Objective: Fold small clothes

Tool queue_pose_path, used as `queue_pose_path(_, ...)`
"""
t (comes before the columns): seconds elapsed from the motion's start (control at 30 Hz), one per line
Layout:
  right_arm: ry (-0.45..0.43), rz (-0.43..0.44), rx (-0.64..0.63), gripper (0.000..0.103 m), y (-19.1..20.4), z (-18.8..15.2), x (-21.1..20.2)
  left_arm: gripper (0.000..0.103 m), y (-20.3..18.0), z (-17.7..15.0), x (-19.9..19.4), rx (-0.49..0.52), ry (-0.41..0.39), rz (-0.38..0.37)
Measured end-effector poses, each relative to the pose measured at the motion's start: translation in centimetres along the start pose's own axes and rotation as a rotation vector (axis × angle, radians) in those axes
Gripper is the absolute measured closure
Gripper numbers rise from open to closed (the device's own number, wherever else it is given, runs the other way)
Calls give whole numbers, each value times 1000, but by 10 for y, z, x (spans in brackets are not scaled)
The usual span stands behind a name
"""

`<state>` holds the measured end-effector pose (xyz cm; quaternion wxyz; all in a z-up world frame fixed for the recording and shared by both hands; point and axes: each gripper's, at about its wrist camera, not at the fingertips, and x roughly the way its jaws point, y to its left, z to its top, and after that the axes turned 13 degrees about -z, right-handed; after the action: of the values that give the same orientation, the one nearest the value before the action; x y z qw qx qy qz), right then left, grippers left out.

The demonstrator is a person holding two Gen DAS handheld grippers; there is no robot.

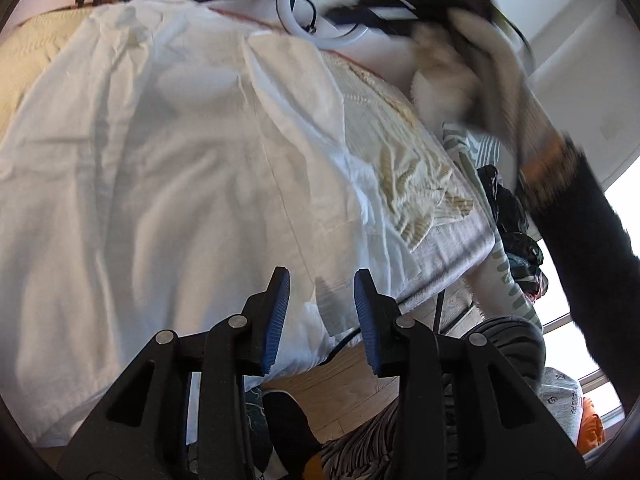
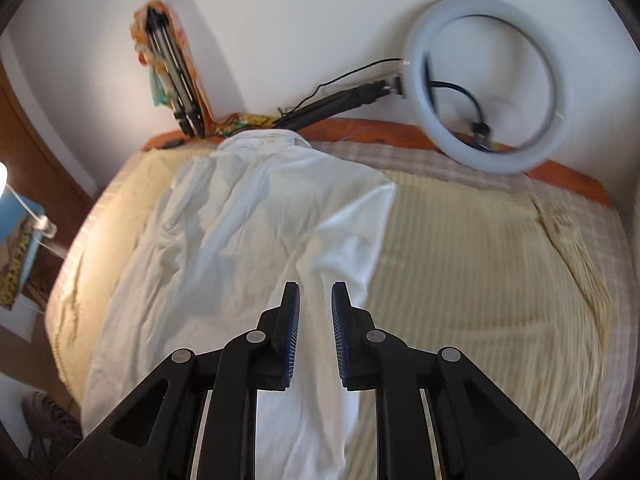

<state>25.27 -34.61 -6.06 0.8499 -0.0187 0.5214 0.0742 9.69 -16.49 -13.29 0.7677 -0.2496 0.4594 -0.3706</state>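
Right wrist view, creased white shirt [image 2: 256,216] flat on bed [image 2: 480,260], both jaws narrowly parted, empty

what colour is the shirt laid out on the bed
White. The shirt shows best in the right wrist view, spread over the pale yellow striped bedspread.

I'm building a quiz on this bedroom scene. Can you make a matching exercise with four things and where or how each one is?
Things:
1. white shirt
2. ring light
3. left gripper
4. folded tripod

Places or states:
A. leaning against the wall behind the headboard, toward the left in the right wrist view
B. spread flat on the bed
C. jaws apart, nothing between the pads
D. resting at the head of the bed, toward the right in the right wrist view

Pairs: 1-B, 2-D, 3-C, 4-A
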Motion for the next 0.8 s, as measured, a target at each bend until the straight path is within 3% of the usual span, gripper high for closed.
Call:
queue_pose_path(0.13, 27, 57, 55, 88, -10, -65, -33, 68, -13, 7, -3, 69, -11, -24)
queue_pose_path(0.3, 109, 35, 114, 88, -11, -129, -42, 67, 5, 12, 10, 0, 36, -67)
queue_pose_path(0.43, 184, 117, 235, 87, -18, -171, -35, 67, 5, 12, 8, -15, 61, -99)
queue_pose_path(0.47, 200, 141, 264, 83, -19, -181, -33, 67, 4, 13, 5, -9, 56, -103)
queue_pose_path(0.57, 211, 153, 282, 69, -11, -202, -33, 67, 1, 20, -7, -4, 28, -97)
queue_pose_path(0.73, 224, 118, 231, 69, 4, -215, -27, 65, -9, 47, -4, 17, 2, -39)
queue_pose_path(0.8, 210, 134, 225, 73, 8, -215, -25, 53, -18, 58, 10, 61, 32, 5)
